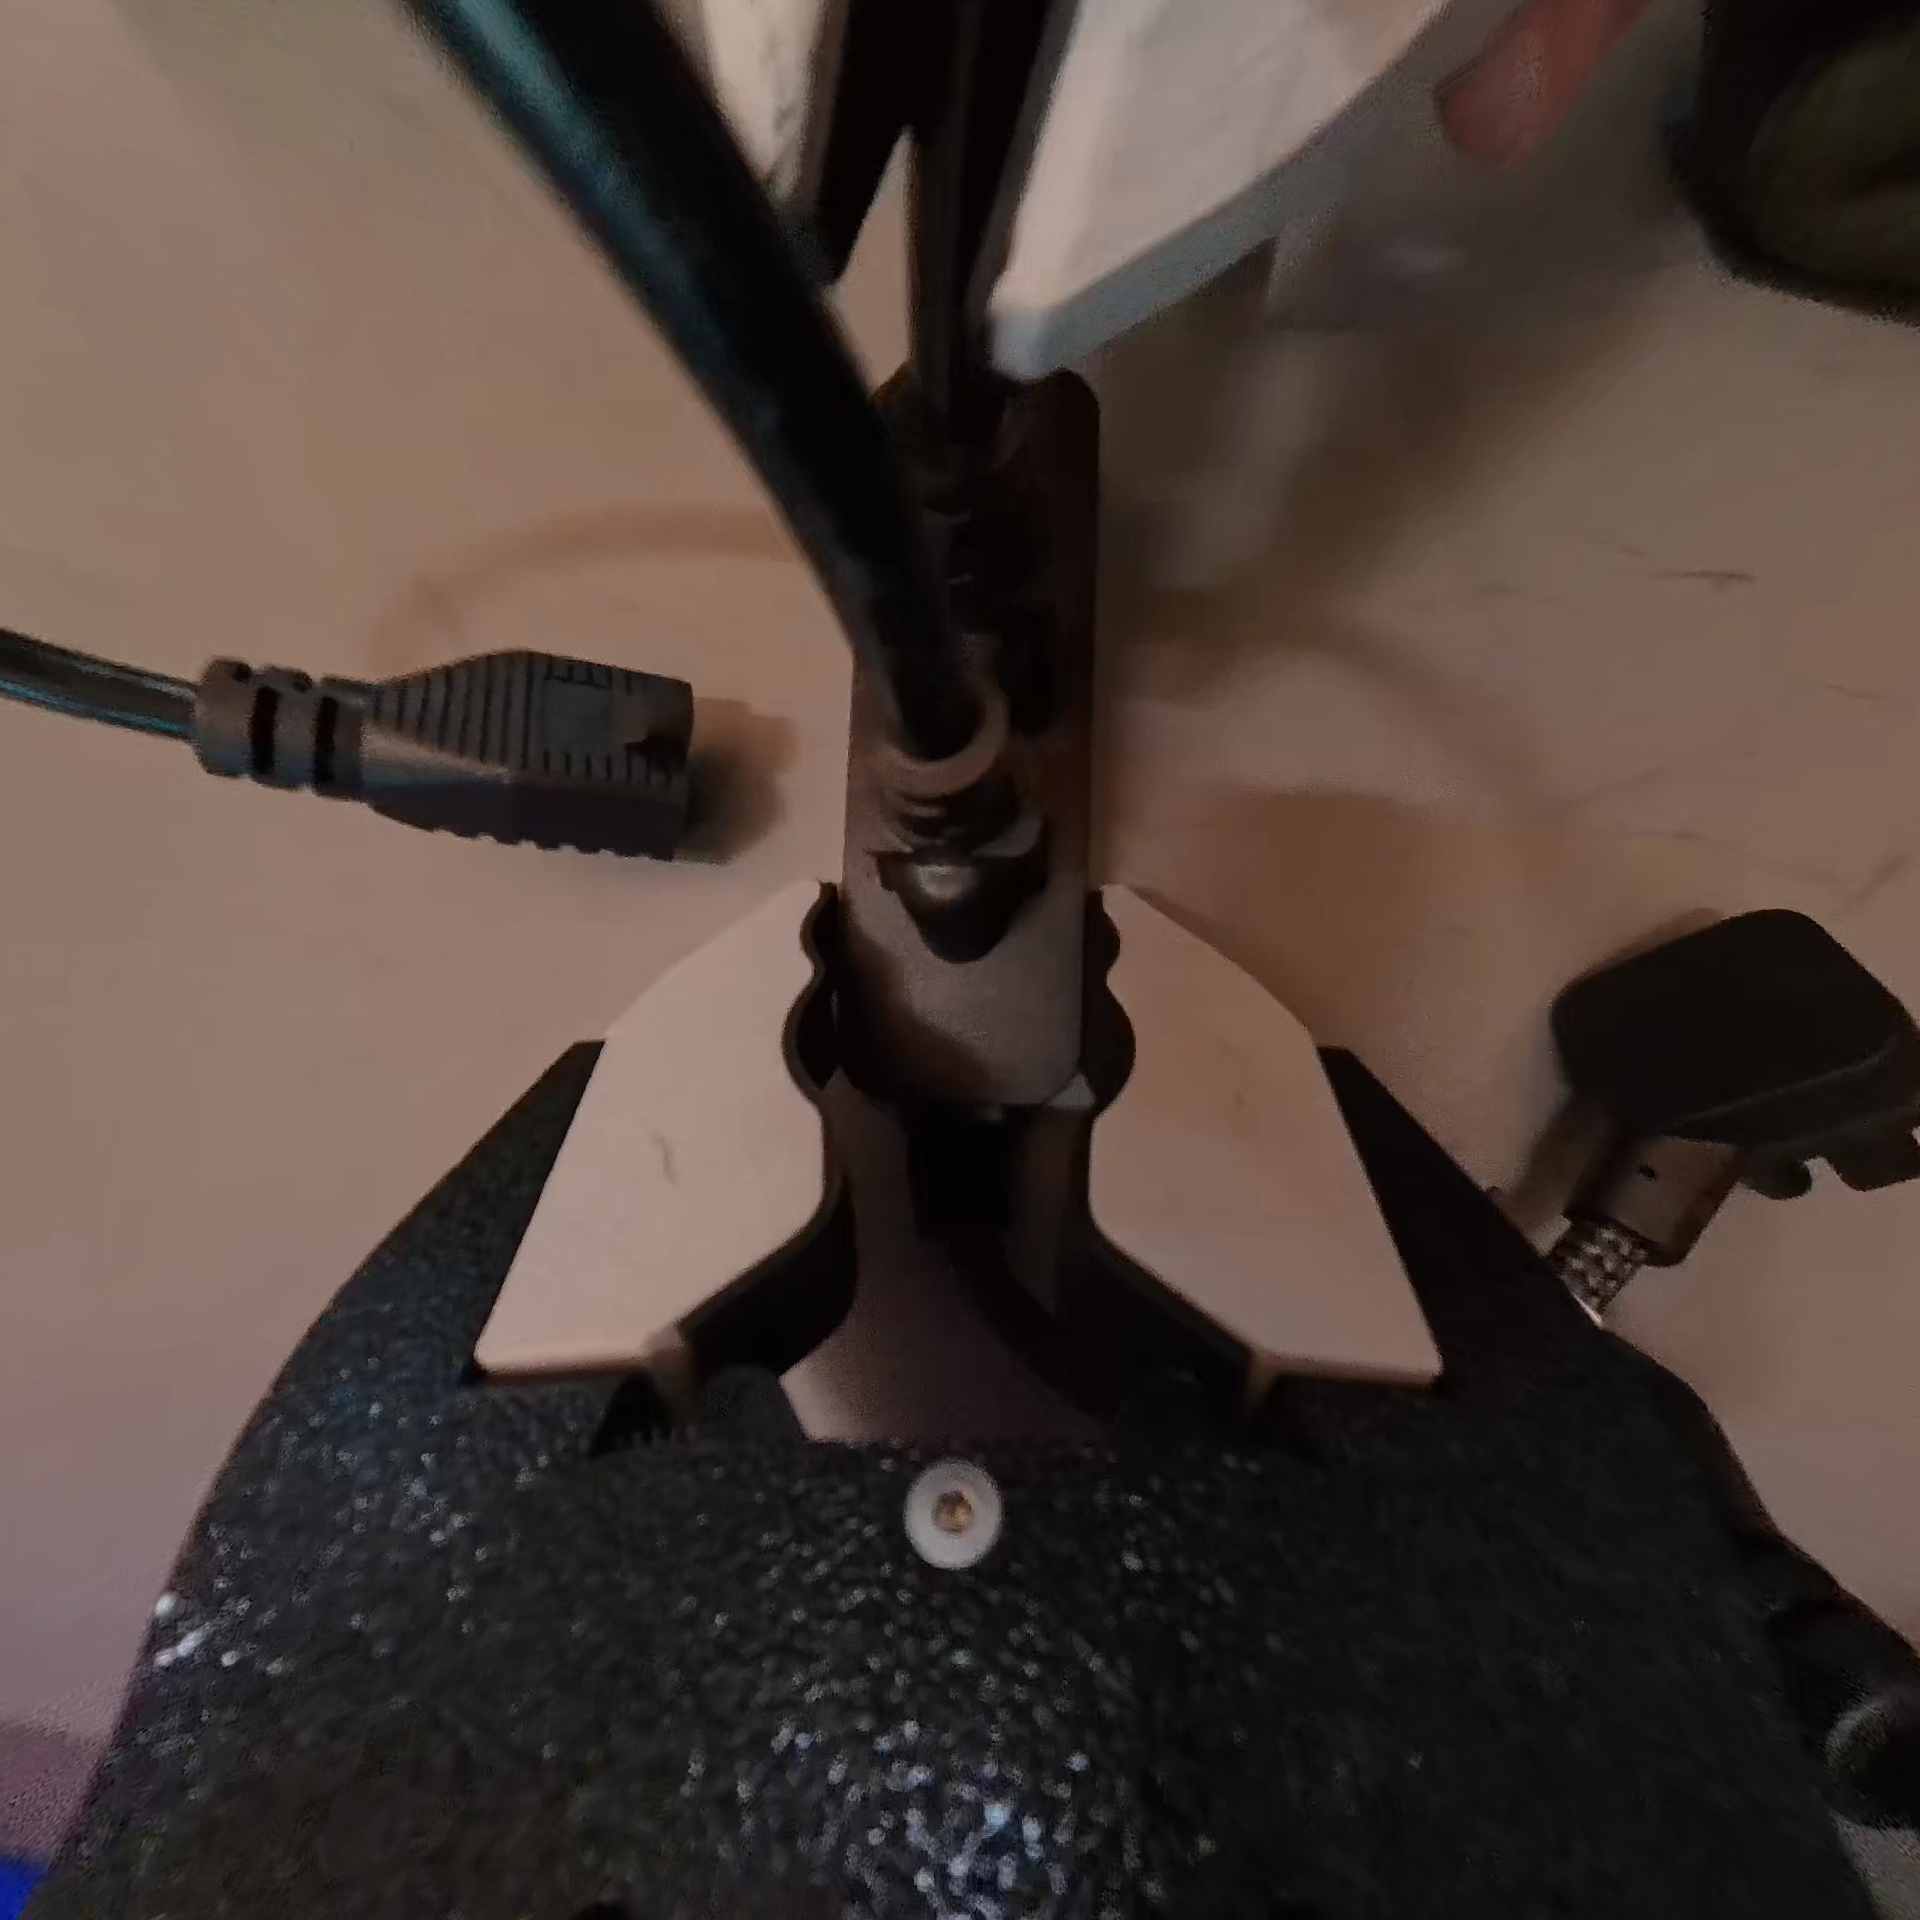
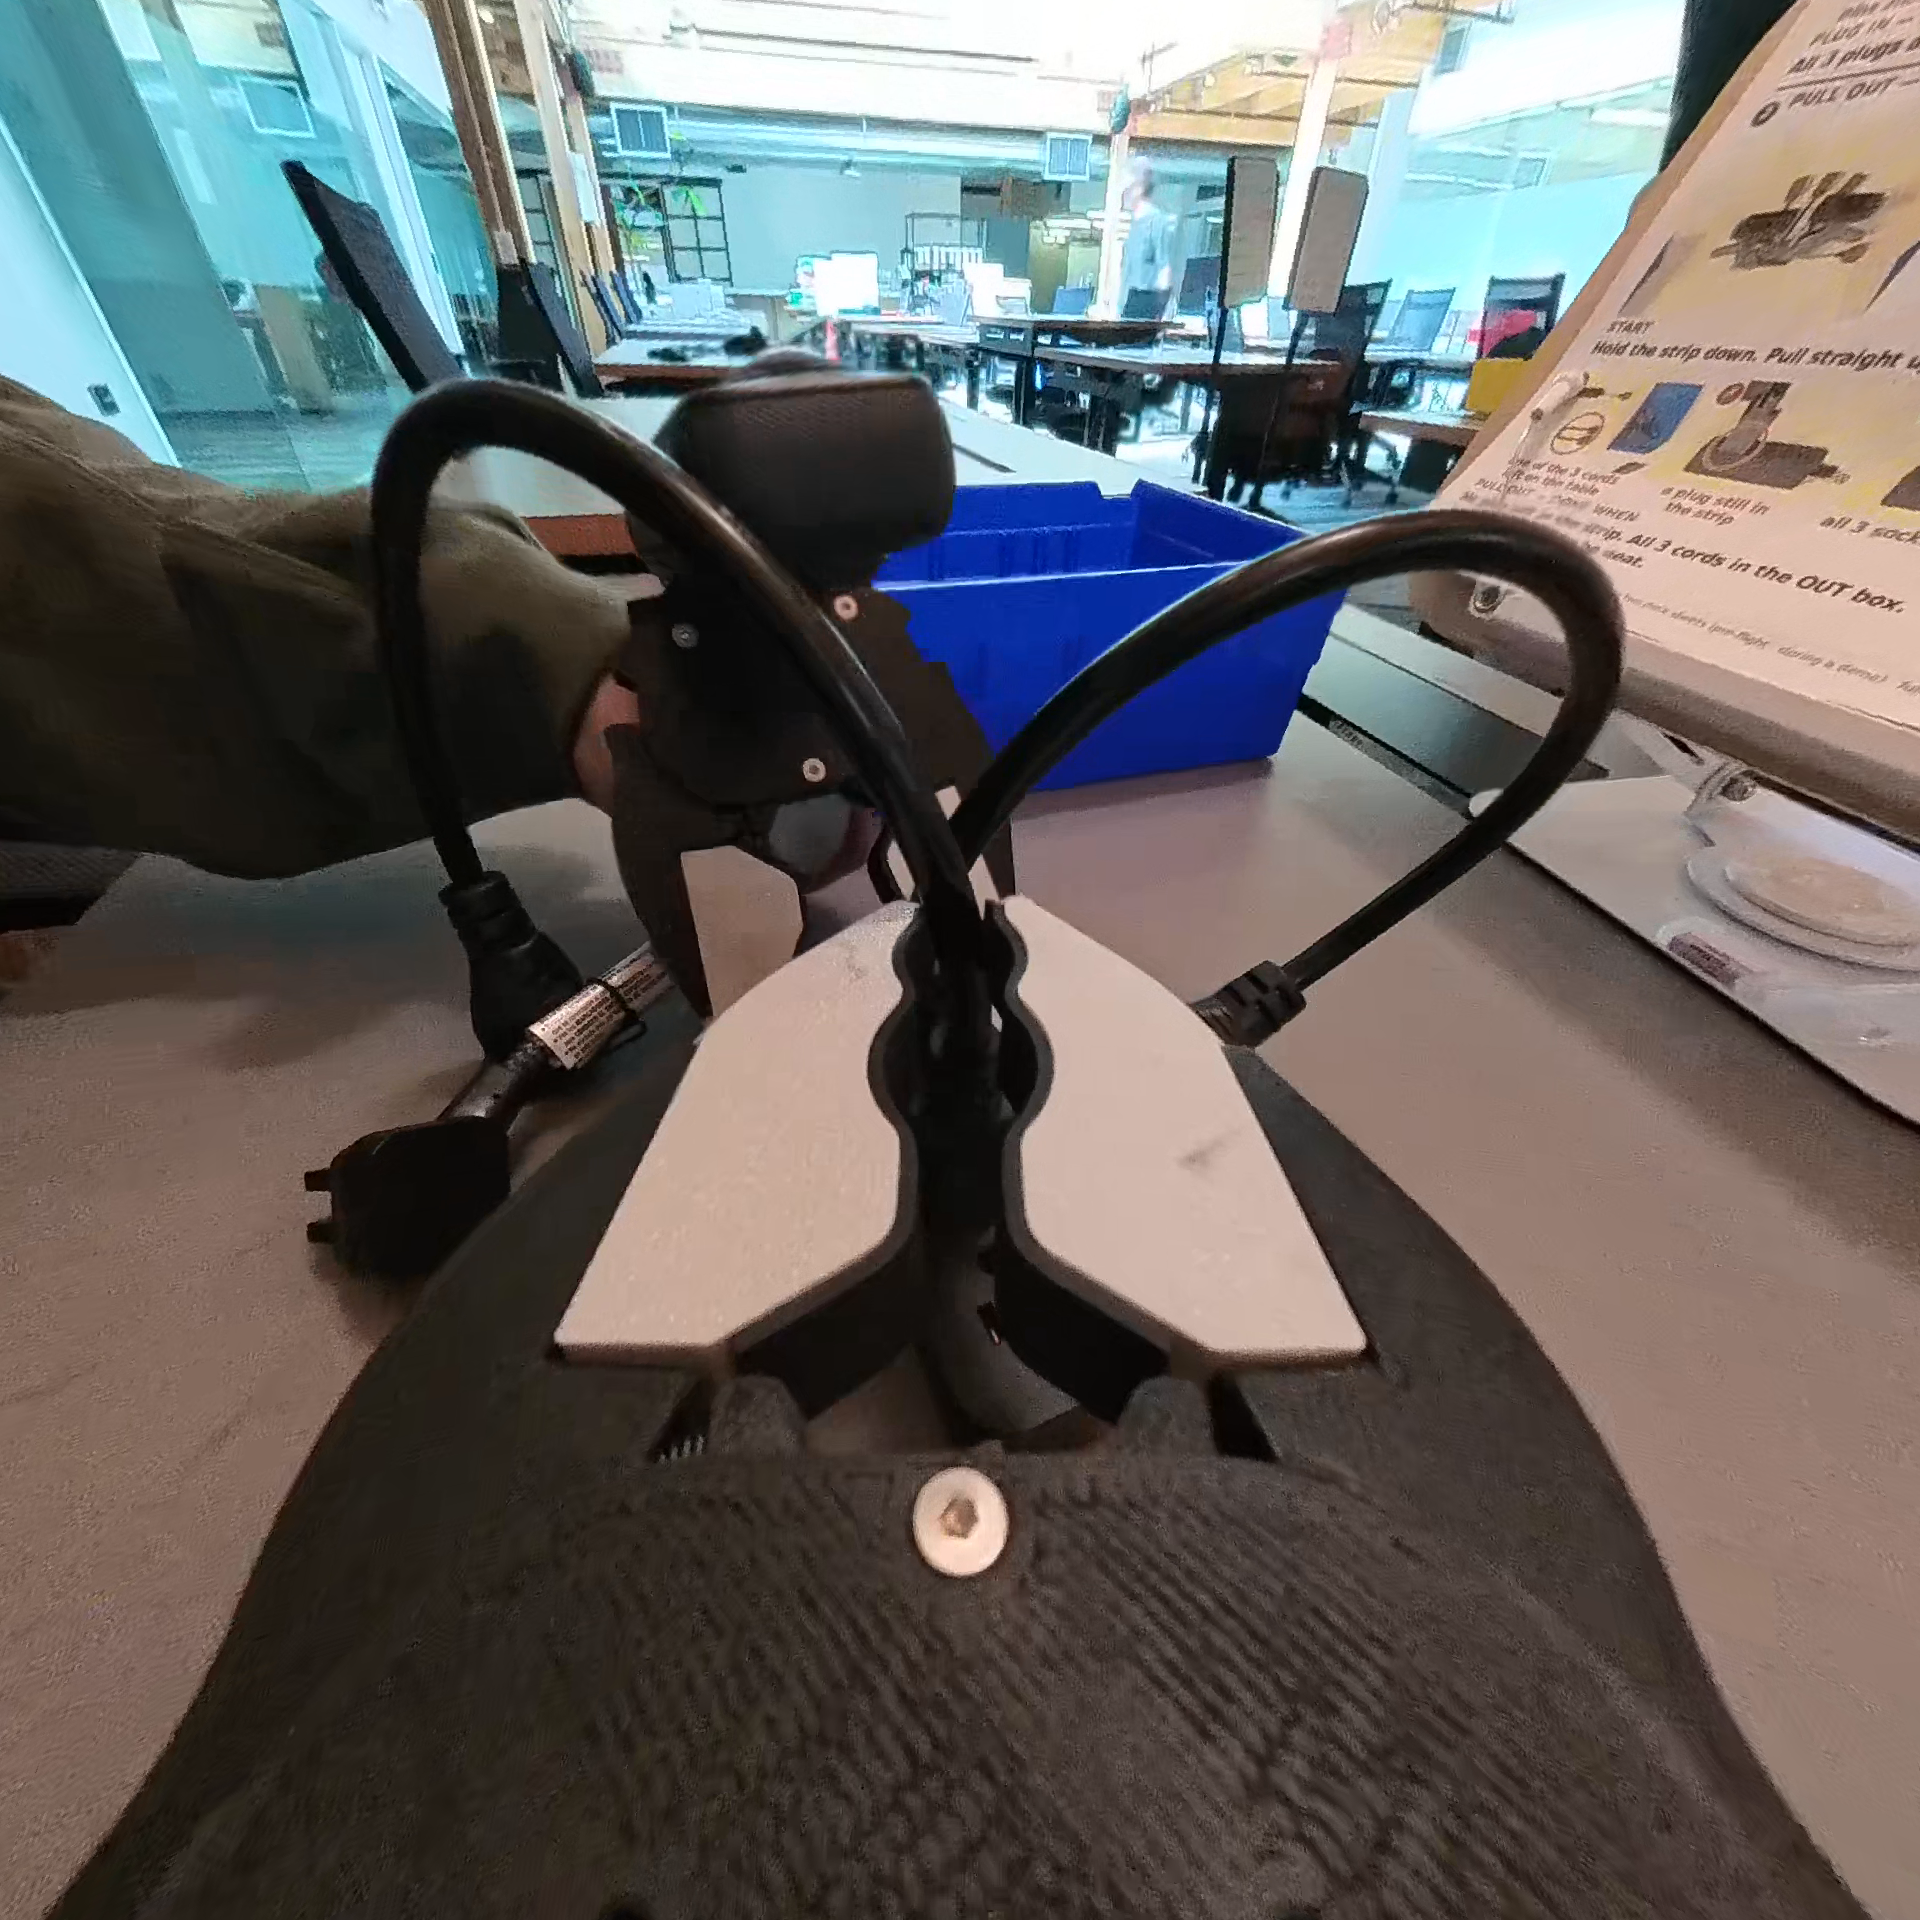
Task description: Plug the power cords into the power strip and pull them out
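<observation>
A: Where is the power strip?

B: The power strip [image 1: 971, 790] lies flat on the table [image 1: 364, 364], running straight away from the left gripper [image 1: 961, 997]. The near end of the strip sits between the left gripper's fingers [image 1: 727, 1091], which pinch it from both sides.

A: Which cords are plugged in?

B: Black cords [image 1: 727, 312] rise from the top face of the strip. The view is blurred there, so the number of seated plugs cannot be told.

A: What does the right gripper do?

B: The right gripper [image 2: 961, 1049] is pressed together on one black cord [image 2: 665, 488]. That cord arches up and to the left, then drops to a plug [image 2: 509, 956] standing near the table. A second cord [image 2: 1455, 582] arches to the right and comes down just beside the right finger.

A: What lies loose on the table?

B: A cord connector [image 1: 499, 758] lies to the left of the strip, apart from it. A flat plug [image 1: 1756, 1049] with a braided cable lies to the right. In the right wrist view a flat pronged plug [image 2: 416, 1195] rests on the table at the left.

A: What stands farther out?

B: A blue bin [image 2: 1122, 634] stands behind the left gripper [image 2: 810, 914], which a hand in a green sleeve [image 2: 260, 644] holds. A printed instruction sheet [image 2: 1714, 416] leans at the right edge.
</observation>
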Demonstrator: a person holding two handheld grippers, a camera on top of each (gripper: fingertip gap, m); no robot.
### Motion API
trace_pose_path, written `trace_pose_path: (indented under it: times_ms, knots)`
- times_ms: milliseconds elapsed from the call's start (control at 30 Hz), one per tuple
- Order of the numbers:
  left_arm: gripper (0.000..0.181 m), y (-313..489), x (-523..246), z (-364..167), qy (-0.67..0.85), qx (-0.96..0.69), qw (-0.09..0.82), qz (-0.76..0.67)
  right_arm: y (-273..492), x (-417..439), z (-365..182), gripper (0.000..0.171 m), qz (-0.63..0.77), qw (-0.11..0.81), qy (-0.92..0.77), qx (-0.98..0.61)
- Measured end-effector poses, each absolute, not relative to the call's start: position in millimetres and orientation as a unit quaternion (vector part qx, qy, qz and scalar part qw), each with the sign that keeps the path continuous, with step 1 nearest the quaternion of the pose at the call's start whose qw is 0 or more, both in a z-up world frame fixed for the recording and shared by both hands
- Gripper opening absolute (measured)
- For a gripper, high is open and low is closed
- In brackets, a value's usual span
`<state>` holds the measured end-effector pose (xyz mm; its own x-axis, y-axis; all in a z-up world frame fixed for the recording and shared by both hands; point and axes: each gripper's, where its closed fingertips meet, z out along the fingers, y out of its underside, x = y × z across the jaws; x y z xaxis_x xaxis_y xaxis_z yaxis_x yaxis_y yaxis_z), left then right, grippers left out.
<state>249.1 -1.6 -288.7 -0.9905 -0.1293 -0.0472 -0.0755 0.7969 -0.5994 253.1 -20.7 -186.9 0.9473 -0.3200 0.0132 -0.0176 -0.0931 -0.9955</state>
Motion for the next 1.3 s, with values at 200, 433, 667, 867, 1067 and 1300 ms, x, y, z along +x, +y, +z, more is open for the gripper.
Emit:
trace_pose_path:
  times_ms: [200,433,667,867,1067,1300]
  knots:
    - [0.044,-3.8,248.2,-291.4,0.947,-0.060,0.017,-0.315,-20.7,253.7,-187.0,0.010,-0.120,0.668,0.119,-0.725]
    - [0.045,-10.1,247.5,-291.2,0.940,-0.061,0.018,-0.335,-20.9,253.6,-187.0,0.011,-0.119,0.677,0.137,-0.713]
    - [0.045,-12.0,247.7,-291.0,0.922,-0.073,0.026,-0.379,-20.8,254.6,-198.4,0.012,-0.124,0.647,0.140,-0.739]
    - [0.045,-11.9,247.7,-291.0,0.922,-0.072,0.028,-0.380,-18.2,255.0,-209.9,0.014,-0.134,0.611,0.128,-0.770]
    - [0.045,-11.6,247.2,-290.6,0.922,-0.073,0.029,-0.379,-15.7,253.2,-211.3,0.022,-0.118,0.610,0.131,-0.773]
    - [0.044,-11.4,248.1,-290.5,0.921,-0.076,0.031,-0.380,-16.6,254.5,-205.9,0.016,-0.130,0.623,0.142,-0.758]
